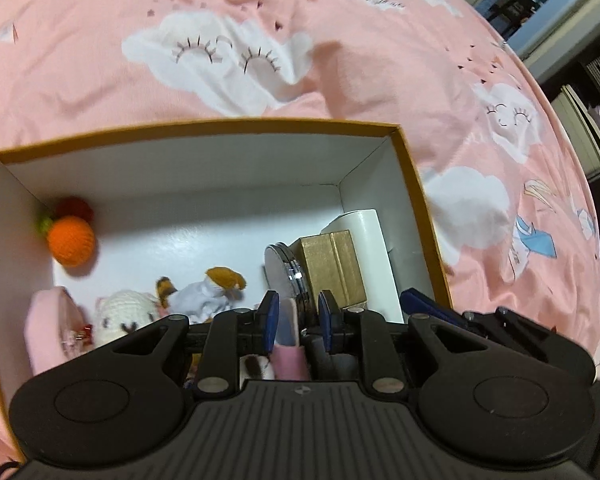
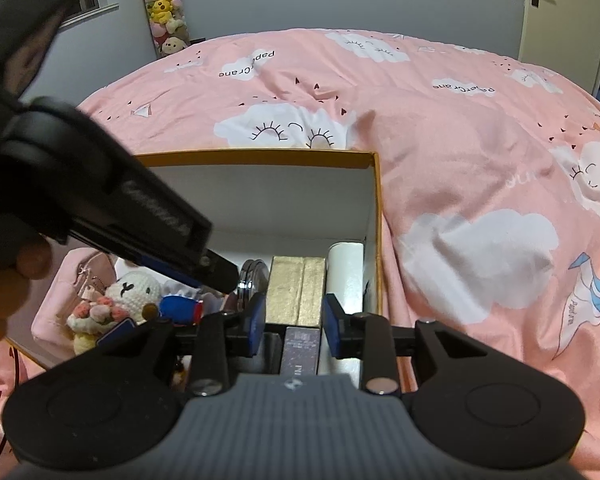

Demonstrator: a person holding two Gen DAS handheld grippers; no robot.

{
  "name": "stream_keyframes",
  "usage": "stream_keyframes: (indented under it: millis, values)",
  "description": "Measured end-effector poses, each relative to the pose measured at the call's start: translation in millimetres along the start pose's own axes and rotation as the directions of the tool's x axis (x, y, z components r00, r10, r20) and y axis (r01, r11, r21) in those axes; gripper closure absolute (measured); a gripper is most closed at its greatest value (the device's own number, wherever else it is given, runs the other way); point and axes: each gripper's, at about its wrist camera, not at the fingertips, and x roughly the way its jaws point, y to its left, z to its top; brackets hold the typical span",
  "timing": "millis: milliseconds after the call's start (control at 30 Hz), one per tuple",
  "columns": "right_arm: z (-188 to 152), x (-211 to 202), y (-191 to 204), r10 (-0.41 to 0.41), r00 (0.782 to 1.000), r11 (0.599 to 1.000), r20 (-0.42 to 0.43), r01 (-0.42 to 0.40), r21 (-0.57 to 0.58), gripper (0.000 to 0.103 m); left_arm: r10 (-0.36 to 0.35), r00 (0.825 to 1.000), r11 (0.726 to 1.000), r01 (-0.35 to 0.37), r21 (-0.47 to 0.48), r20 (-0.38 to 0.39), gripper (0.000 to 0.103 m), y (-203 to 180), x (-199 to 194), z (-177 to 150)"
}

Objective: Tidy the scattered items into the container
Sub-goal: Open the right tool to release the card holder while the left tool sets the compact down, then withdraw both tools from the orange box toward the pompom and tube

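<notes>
Duvet (image 2: 460, 152) print reads "PaperCrane", upside down, beside its clouds. Lettering on the dark box (image 2: 300, 350) is cut off, unreadable.

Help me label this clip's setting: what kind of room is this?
Most likely a bedroom. The box sits on a bed with a pink cloud-print cover, soft toys hang on the wall, and a door stands beyond the bed.

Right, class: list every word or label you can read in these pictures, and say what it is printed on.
"PaperCrane": upside down on the pink bedspread, repeated on several clouds.
Dark box: lettering cut off, unreadable.
Left wrist view: cloud print too blurred to read.
</notes>
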Motion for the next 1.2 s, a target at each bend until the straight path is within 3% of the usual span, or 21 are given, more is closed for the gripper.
stream_keyframes:
  millis: [467, 833, 1033, 1200]
  values:
    - [-4, -34, 25, -0.012, 0.999, 1.000, 0.031, 0.013, -0.020, 0.063, 0.052, 0.988, 0.993, -0.067, 0.098, 0.145, 0.079, 11, -72, -49]
    - [-25, -56, 45, -0.009, 0.999, 1.000, 0.034, 0.010, -0.022, 0.058, 0.136, 0.955, 0.974, -0.177, 0.139, 0.265, 0.079, 36, -111, -113]
    - [-40, -70, 59, 0.016, 0.998, 1.000, 0.062, -0.014, -0.026, 0.056, 0.182, 0.947, 0.974, -0.210, 0.084, 0.266, 0.077, 66, -127, -143]
    - [-57, -80, 82, 0.106, 0.988, 0.993, 0.116, -0.098, -0.072, 0.056, 0.208, 0.945, 0.975, -0.220, 0.021, 0.251, 0.074, 97, -135, -170]
